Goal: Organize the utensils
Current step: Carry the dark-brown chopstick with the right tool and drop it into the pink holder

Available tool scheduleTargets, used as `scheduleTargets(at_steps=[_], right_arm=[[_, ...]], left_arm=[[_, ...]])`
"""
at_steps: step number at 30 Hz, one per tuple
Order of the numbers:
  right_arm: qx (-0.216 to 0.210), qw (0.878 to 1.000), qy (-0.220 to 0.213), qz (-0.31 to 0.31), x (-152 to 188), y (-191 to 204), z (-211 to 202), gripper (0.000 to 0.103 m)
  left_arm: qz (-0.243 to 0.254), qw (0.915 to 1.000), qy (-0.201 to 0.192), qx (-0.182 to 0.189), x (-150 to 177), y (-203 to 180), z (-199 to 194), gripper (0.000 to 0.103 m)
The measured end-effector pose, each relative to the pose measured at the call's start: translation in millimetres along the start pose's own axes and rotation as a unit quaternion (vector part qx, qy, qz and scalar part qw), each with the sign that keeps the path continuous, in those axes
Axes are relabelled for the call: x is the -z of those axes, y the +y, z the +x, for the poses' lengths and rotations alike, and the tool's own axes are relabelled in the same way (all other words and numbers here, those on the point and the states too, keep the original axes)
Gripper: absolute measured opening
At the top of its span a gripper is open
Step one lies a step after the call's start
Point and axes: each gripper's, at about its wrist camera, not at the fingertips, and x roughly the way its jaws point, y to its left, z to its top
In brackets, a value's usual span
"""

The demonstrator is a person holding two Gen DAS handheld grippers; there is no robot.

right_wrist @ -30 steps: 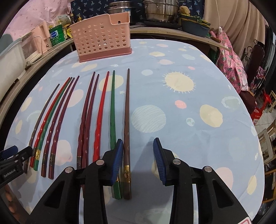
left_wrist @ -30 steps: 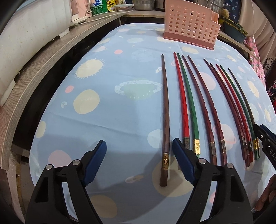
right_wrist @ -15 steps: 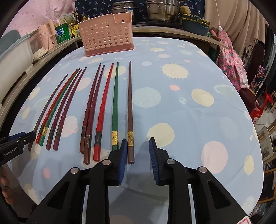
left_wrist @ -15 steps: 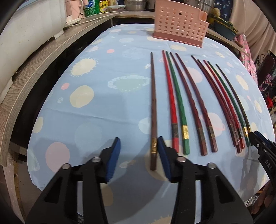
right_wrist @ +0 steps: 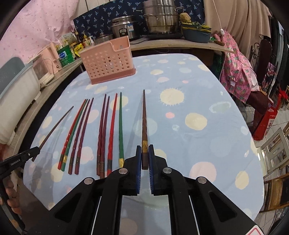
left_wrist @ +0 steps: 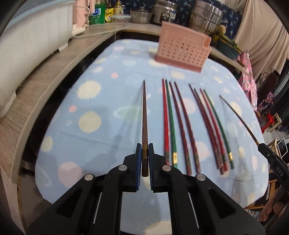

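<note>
Ten chopsticks in all are in play on a table draped in a blue cloth (left_wrist: pixel 101 101) printed with pale suns and planets. Two are clamped, one in each hand-held gripper. The left gripper (left_wrist: pixel 145 153) has its blue pads pinched tight on the thick end of a brown chopstick (left_wrist: pixel 144 115), which points away over the cloth toward the far edge. The right gripper (right_wrist: pixel 145 155) pinches a second brown chopstick (right_wrist: pixel 144 119) the same way, just behind its gold band, tip aimed forward and raised off the cloth.

Eight chopsticks lie on the cloth between the two grippers in two groups of four, all roughly parallel with thick ends nearest the cameras. In the left wrist view the nearer group (left_wrist: pixel 178 124) reads one red, one green, two dark red; the farther group (left_wrist: pixel 212 126) reads two dark red, one red, one green.

One pink perforated utensil holder (right_wrist: pixel 108 62) stands upright near the far end of the table, well apart from every chopstick. Several metal pots (right_wrist: pixel 160 16) sit on the counter behind it.
</note>
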Motion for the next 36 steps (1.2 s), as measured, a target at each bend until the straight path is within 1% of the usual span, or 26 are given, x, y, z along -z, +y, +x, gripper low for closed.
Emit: scheduleTargets(at_steps=[4,10,12,14,19,22,25,28,30,33,36], right_arm=[[-0.011,0.999,-0.039,-0.001,-37.8,0.3,-20.0,0.007],[-0.029,0.994,-0.106,-0.008,-104.7,6.6,-42.7,0.007],[-0.033,0.992,-0.124,-0.01,-127.1,9.9,-45.8,0.007],[-0.041,0.99,-0.137,-0.008,-147.1,11.8,-46.1,0.007],[-0.055,0.986,-0.159,0.0,-190.0,17.6,-41.6,0.007],[-0.066,0.982,-0.177,0.003,-215.9,23.6,-41.4,0.007],[-0.074,0.976,-0.203,0.002,-244.7,32.8,-44.1,0.007],[-0.077,0.97,-0.23,0.003,-274.7,42.9,-43.4,0.007],[-0.079,0.966,-0.245,0.004,-294.1,47.9,-40.1,0.007],[-0.085,0.963,-0.254,0.009,-321.3,52.6,-25.0,0.007],[-0.082,0.964,-0.253,0.013,-339.2,53.1,-5.1,0.007]], left_arm=[[-0.001,0.9996,-0.028,0.005,-32.0,-0.9,-20.1,0.007],[0.001,0.996,-0.089,0.009,-97.4,-4.6,-49.2,0.007],[0.001,0.9943,-0.105,0.017,-120.4,-8.4,-55.7,0.007],[0.003,0.9928,-0.118,0.022,-143.0,-12.7,-58.3,0.007],[0.001,0.9906,-0.132,0.034,-191.0,-22.5,-58.9,0.007],[0.0,0.9876,-0.152,0.041,-218.9,-29.4,-66.3,0.007],[-0.002,0.9826,-0.181,0.043,-246.8,-37.7,-77.9,0.007],[-0.008,0.9756,-0.215,0.044,-275.8,-46.0,-90.4,0.007],[-0.014,0.9691,-0.243,0.042,-293.8,-51.0,-96.9,0.007],[-0.023,0.9597,-0.278,0.032,-321.5,-57.7,-98.3,0.007],[-0.026,0.9579,-0.283,0.037,-342.4,-62.4,-86.5,0.007]])
